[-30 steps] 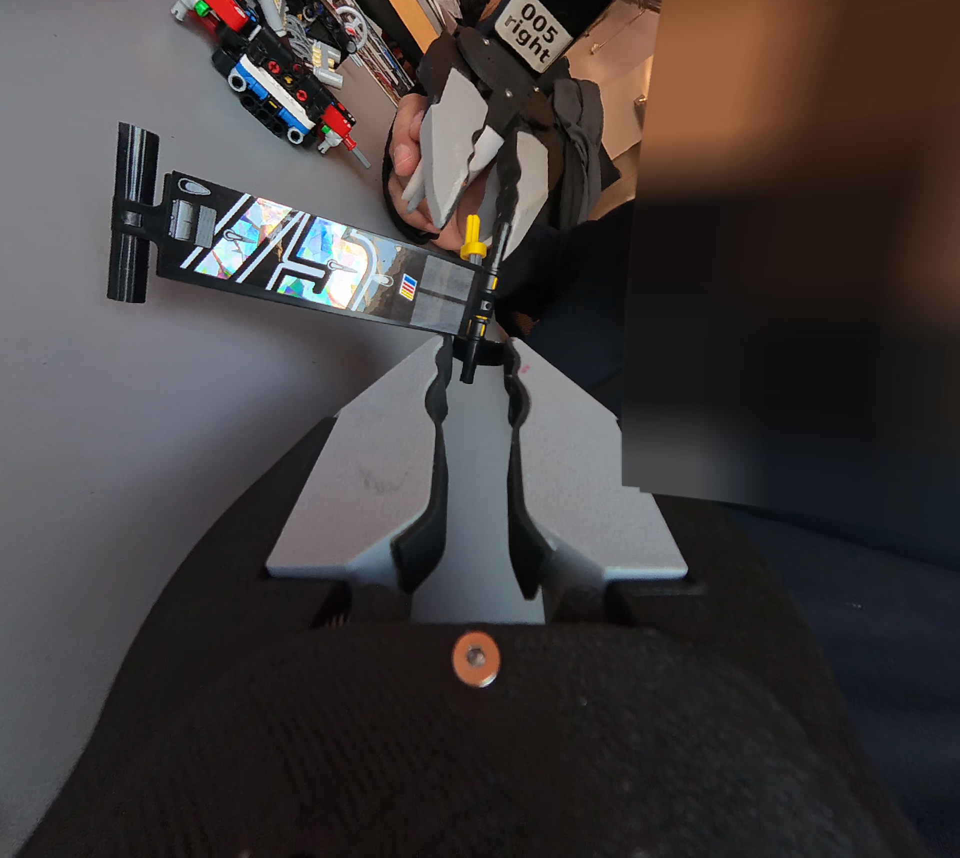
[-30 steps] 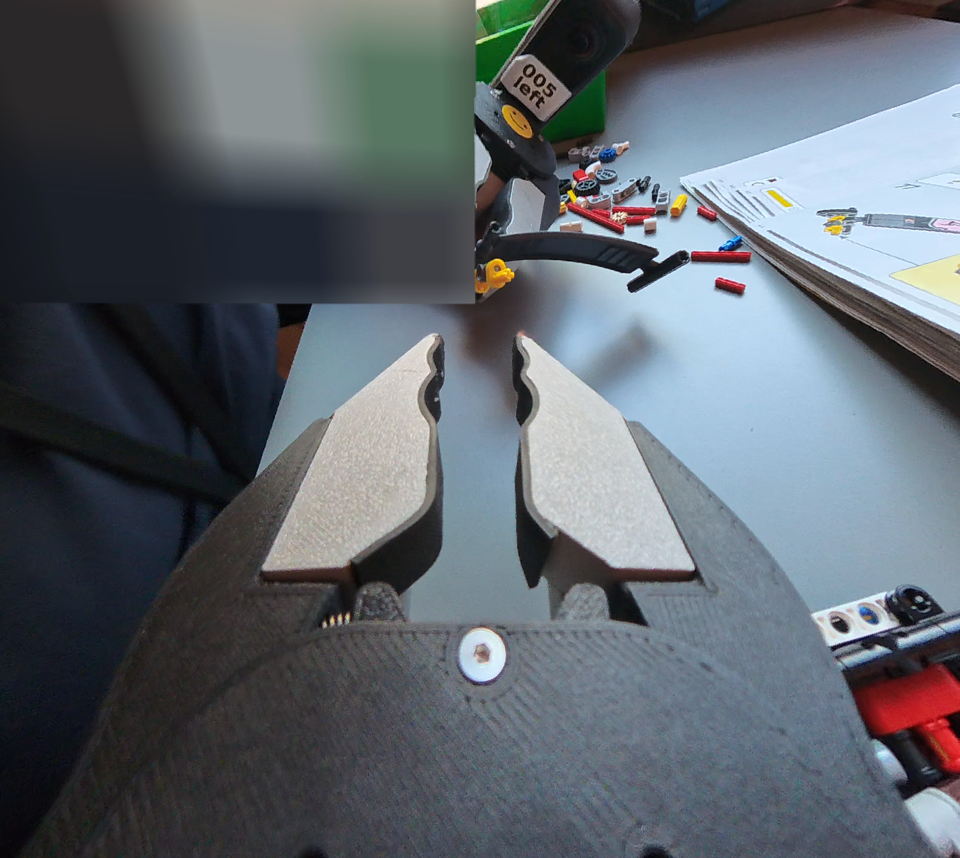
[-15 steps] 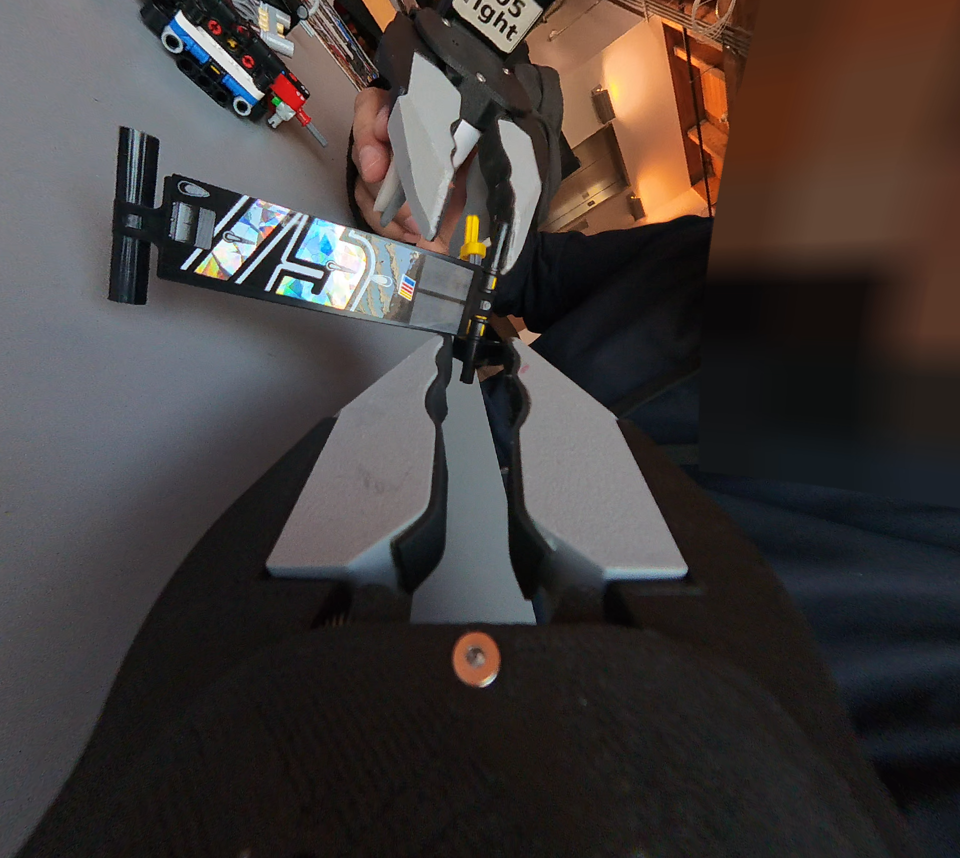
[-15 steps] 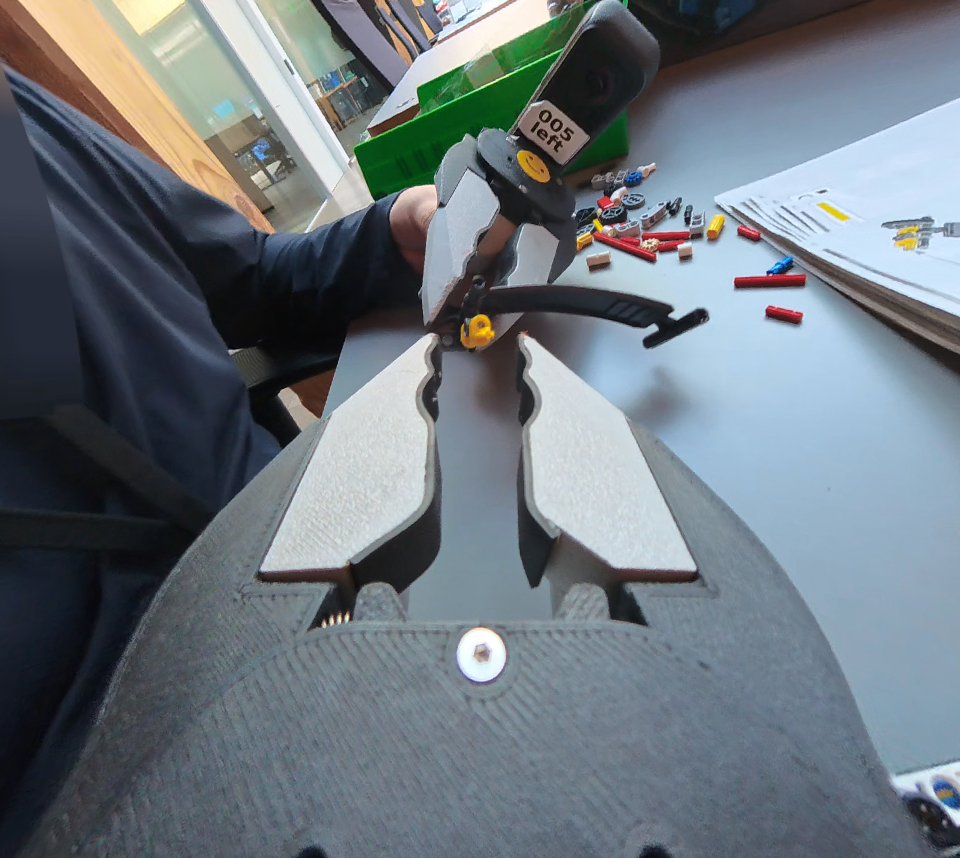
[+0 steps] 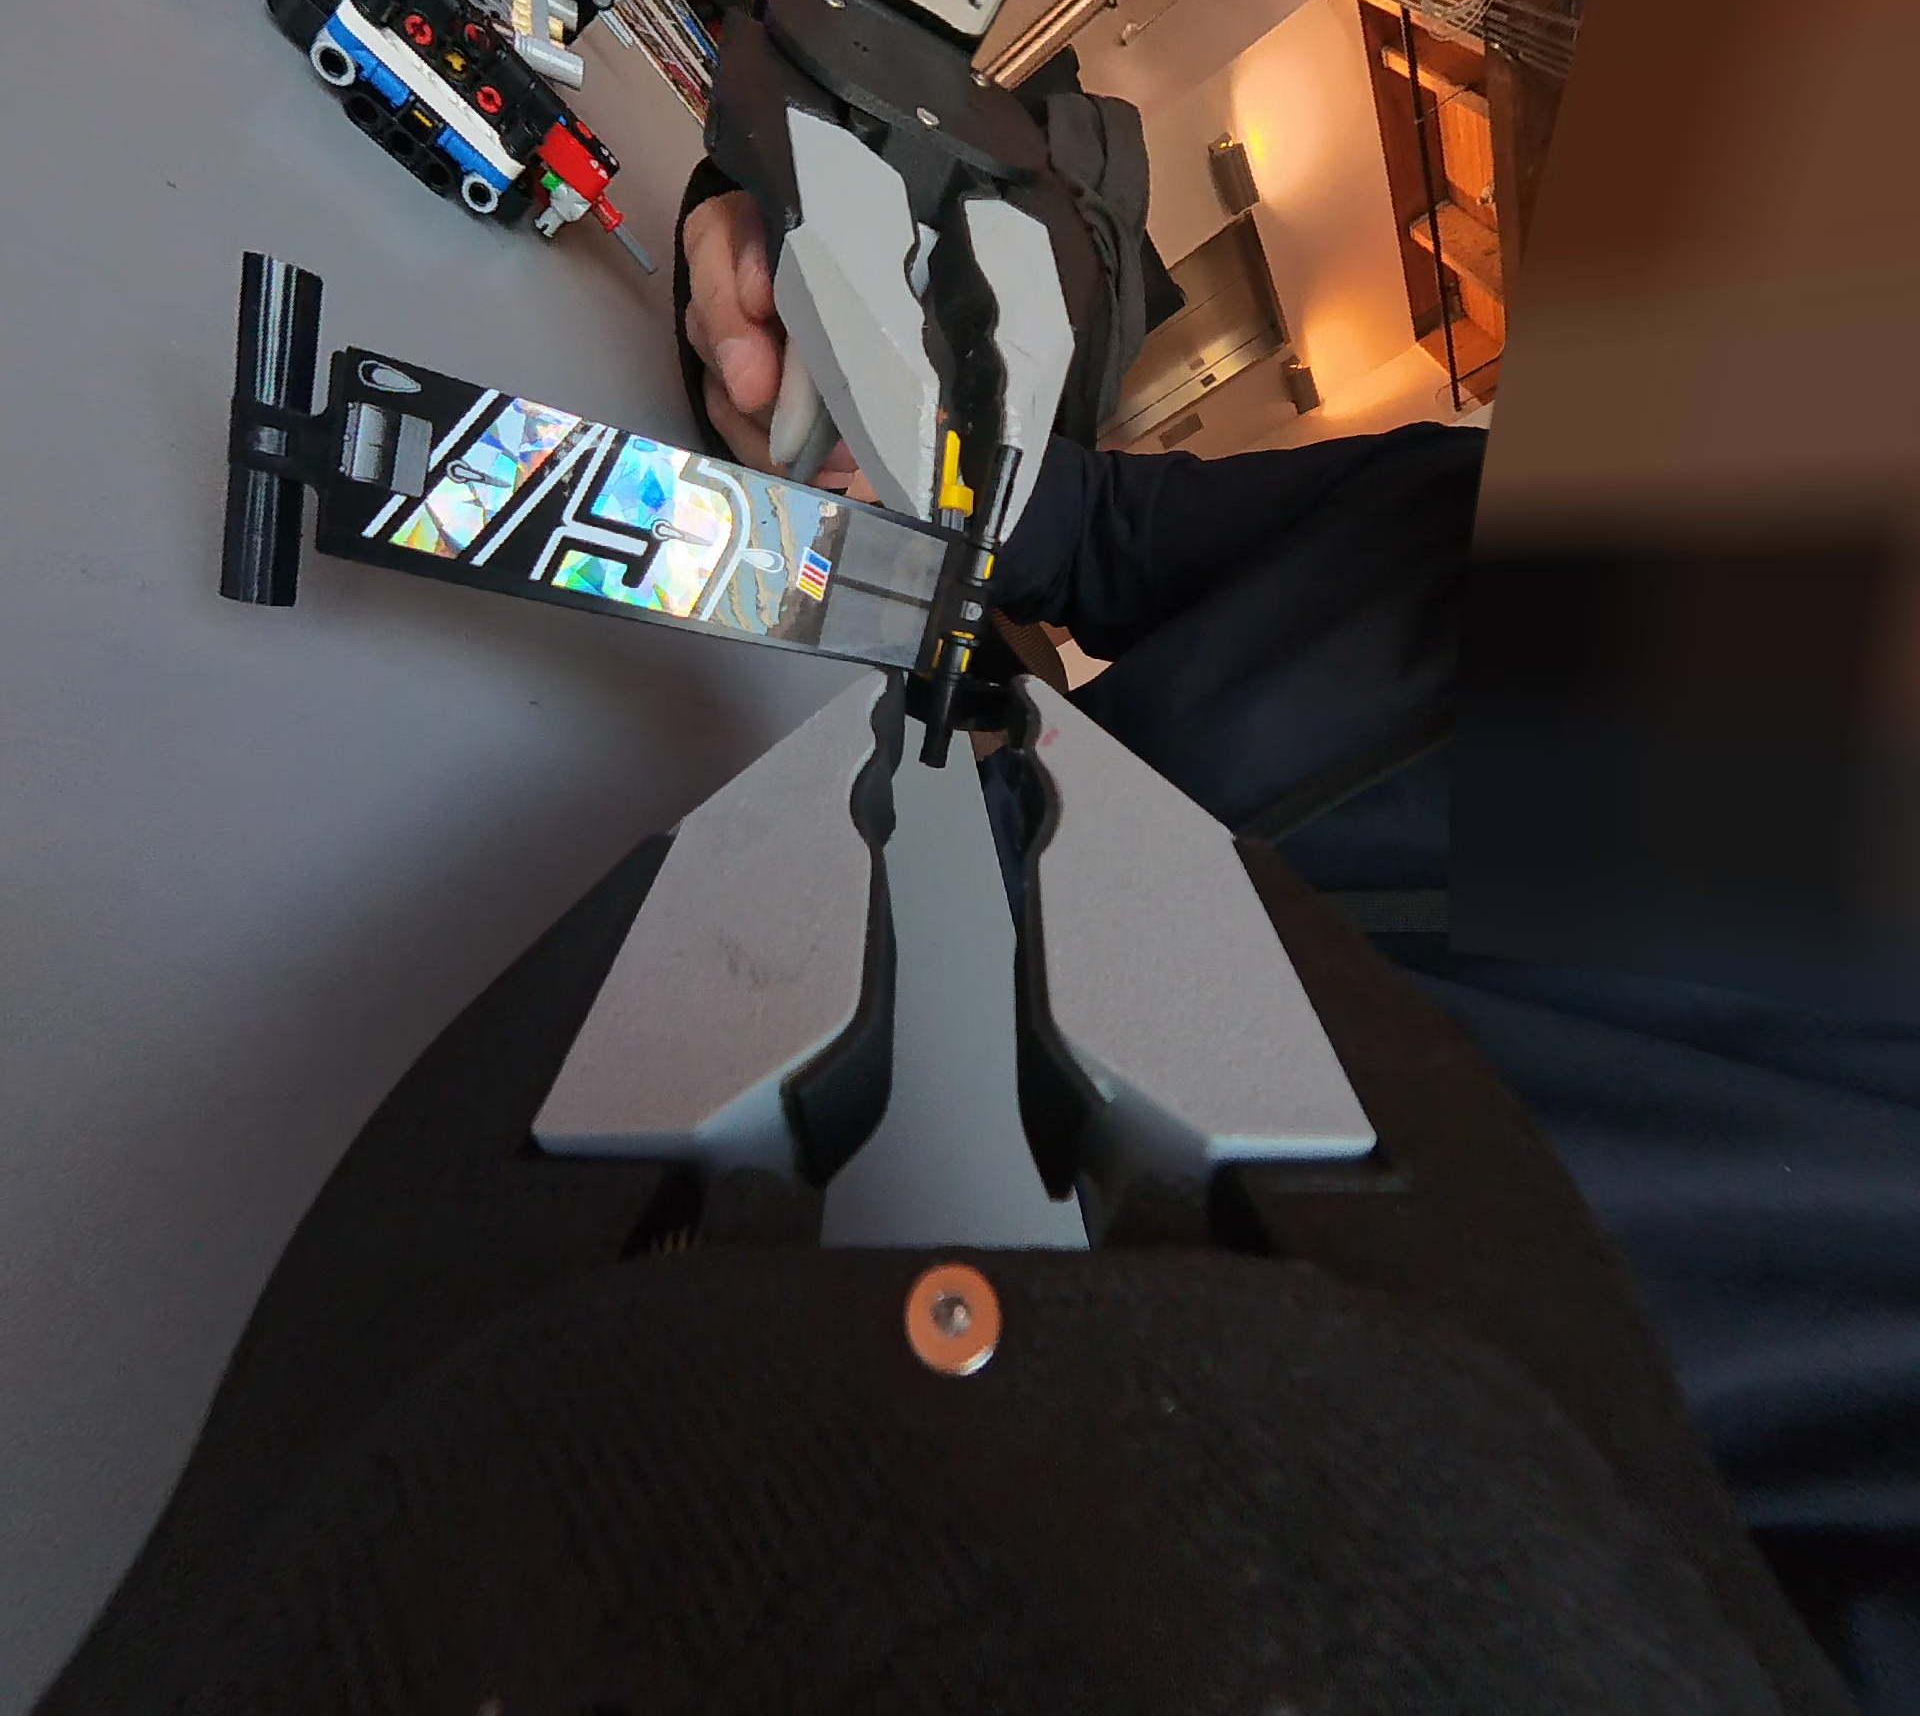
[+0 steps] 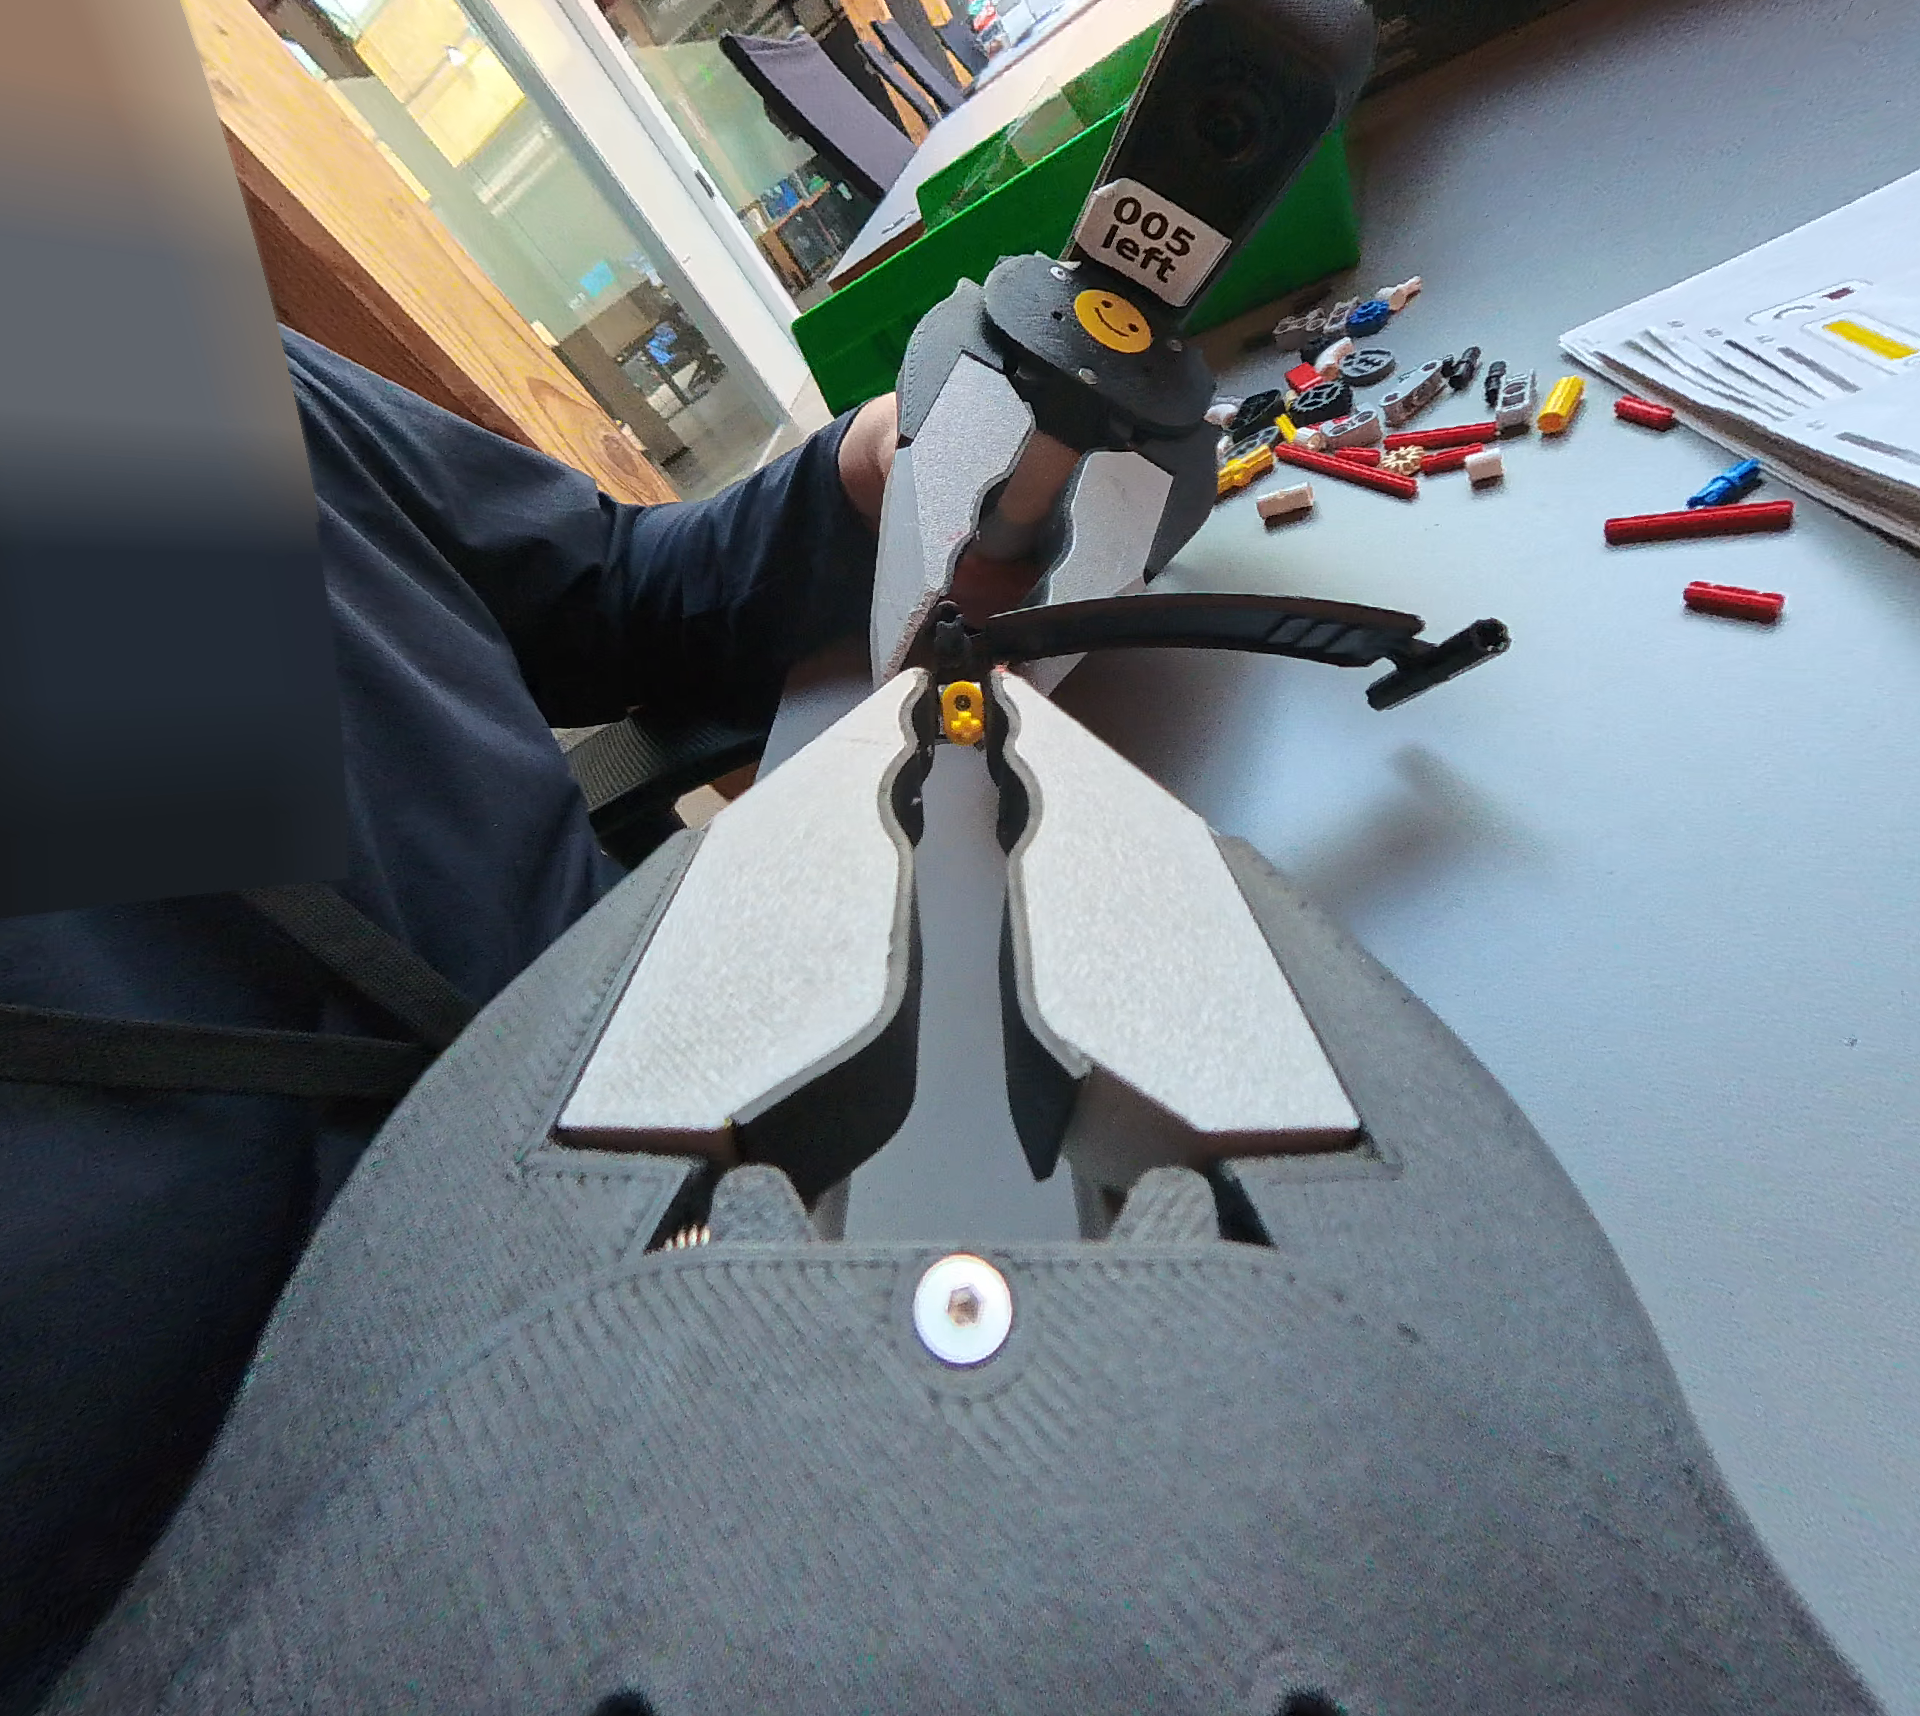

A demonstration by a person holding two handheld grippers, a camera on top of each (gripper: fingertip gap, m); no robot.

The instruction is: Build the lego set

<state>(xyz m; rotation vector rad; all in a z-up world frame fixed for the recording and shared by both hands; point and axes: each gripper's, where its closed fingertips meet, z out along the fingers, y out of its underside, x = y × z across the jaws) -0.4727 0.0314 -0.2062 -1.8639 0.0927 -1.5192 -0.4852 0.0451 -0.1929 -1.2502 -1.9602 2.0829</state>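
- Left wrist view: the left tool (image 5: 961, 716) pinches the black axle end of a long black holographic-stickered panel (image 5: 582, 513), held above the grey surface (image 5: 208, 835).
- Right tool (image 6: 961, 710) is pressed onto the yellow connector (image 6: 961, 712) on that axle.
- Farther off: loose building pieces (image 6: 1403, 430), booklet (image 6: 1766, 378).

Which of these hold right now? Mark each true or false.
1. The left claw grips one end of the long black panel with holographic stickers. True.
2. The right claw is wide open, far from any part. False: its tips are closed on the small yellow connector at the panel's end.
3. Loose red rods lie on the grey table. True.
4. The green bin sits on the stacked white booklet. False: they stand apart.
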